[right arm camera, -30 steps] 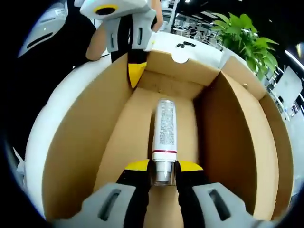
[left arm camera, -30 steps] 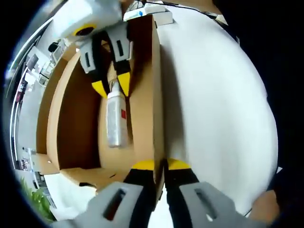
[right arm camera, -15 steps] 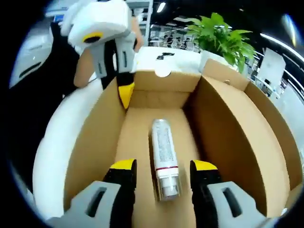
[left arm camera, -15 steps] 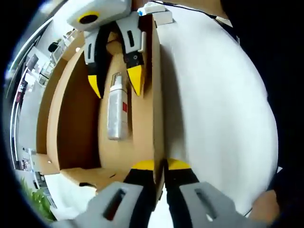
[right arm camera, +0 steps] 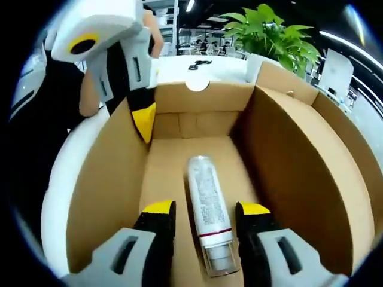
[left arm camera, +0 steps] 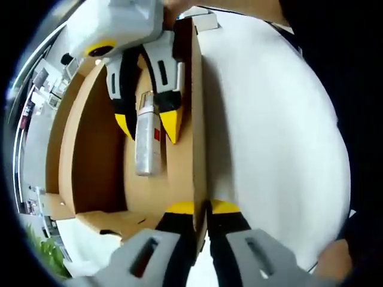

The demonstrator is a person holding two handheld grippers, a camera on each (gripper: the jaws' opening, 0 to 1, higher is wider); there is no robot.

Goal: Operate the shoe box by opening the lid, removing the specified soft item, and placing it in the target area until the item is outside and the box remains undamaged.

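Observation:
An open brown cardboard box stands on a white table. On the box floor lies a white spray bottle with a clear cap and a red band, also seen as the bottle in the left gripper view. My right gripper is open, its yellow tips either side of the bottle near the cap end, apart from it. From the other side the right gripper straddles the bottle's upper half. My left gripper is shut on the box's side wall; the left gripper shows pinching that wall's top edge.
A potted plant stands beyond the box's far end. The far flap has a round cut-out. A person's arm holds the left gripper. Office desks lie in the background.
The right gripper let go of the bottle's cap, opened wide, then slid forward so its open tips sit alongside the bottle body. The bottle stays on the box floor. The left gripper has not moved.

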